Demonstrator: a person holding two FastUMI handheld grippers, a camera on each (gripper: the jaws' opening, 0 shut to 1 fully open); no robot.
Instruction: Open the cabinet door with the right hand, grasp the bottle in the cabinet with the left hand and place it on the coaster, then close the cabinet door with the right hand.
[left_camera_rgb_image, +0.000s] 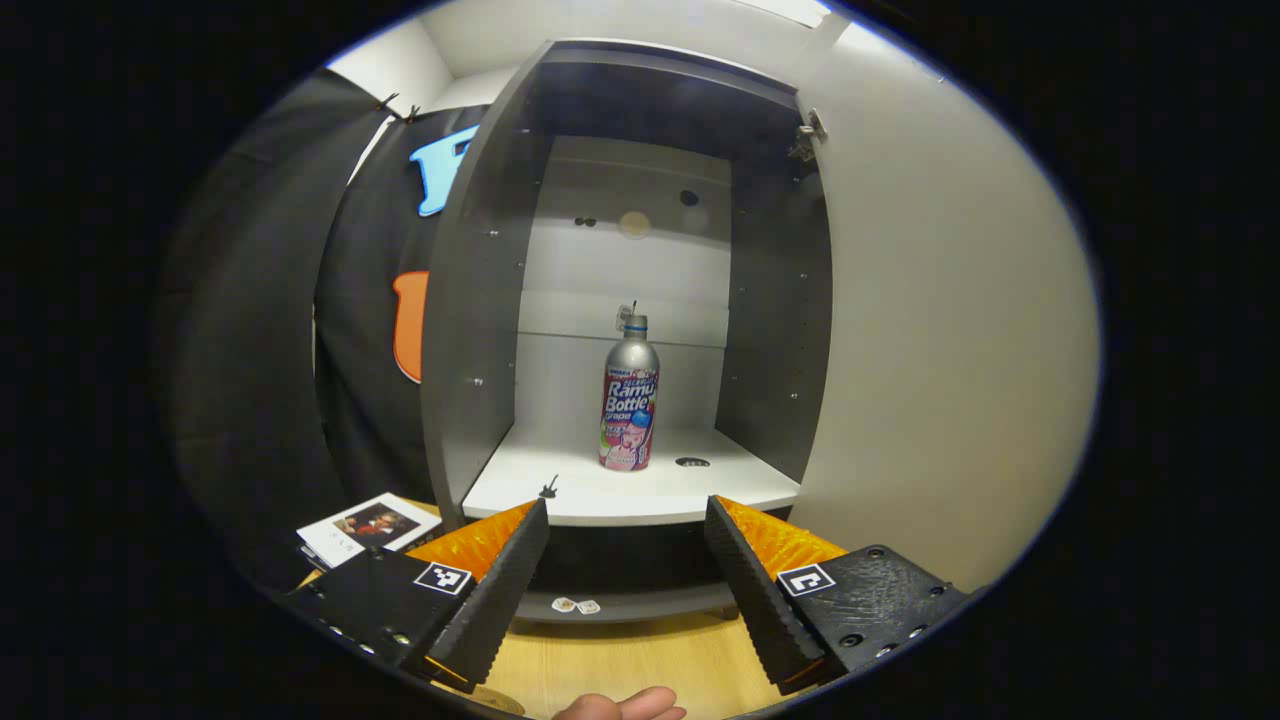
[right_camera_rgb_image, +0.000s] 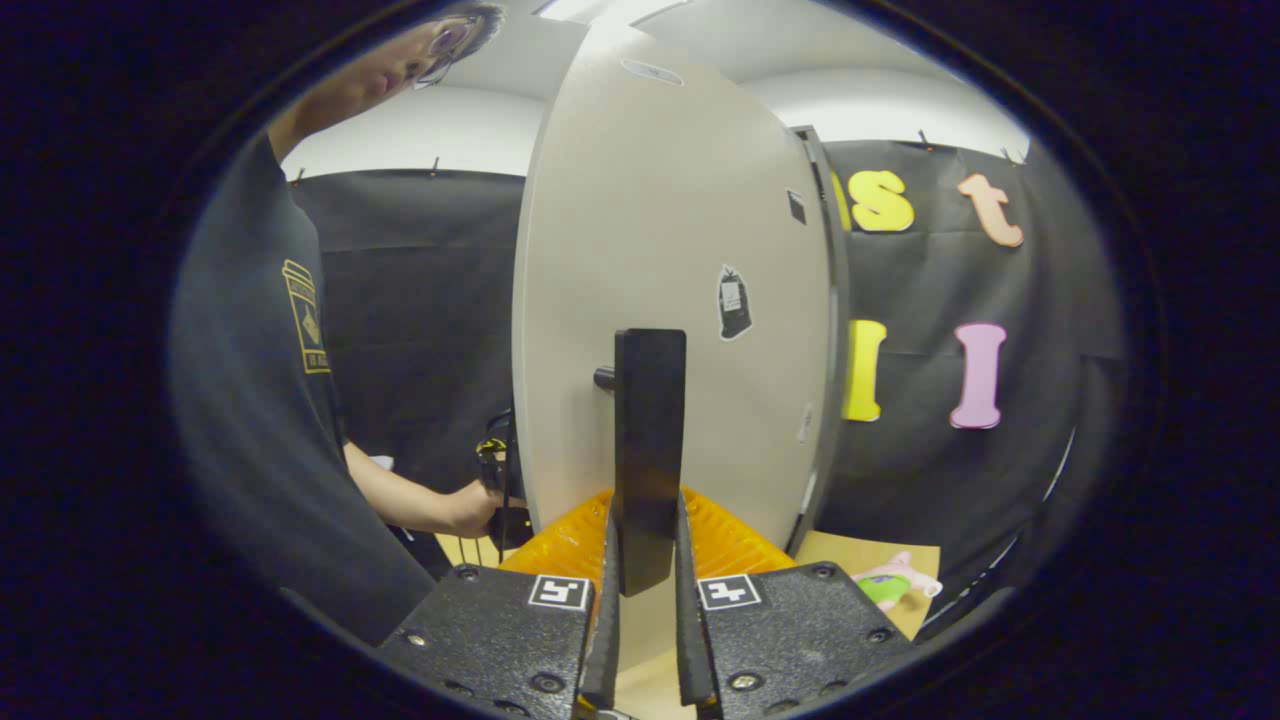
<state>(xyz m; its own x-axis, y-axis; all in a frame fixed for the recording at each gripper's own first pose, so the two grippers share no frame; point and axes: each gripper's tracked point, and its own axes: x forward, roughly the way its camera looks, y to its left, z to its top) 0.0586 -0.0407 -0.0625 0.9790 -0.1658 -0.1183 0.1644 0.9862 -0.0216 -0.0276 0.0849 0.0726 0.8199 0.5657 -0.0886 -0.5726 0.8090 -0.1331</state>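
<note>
In the left gripper view a silver bottle with a pink label stands upright on the white bottom shelf of the open cabinet. My left gripper is open in front of the shelf edge, short of the bottle, with nothing between its fingers. The white cabinet door swings out on the right. In the right gripper view my right gripper is shut on the door's dark upright handle, with the door facing me.
A booklet lies on the wooden table left of the cabinet. A person in a dark shirt stands left of the door, with a hand on the other gripper. A small pink and green toy lies on the table at right.
</note>
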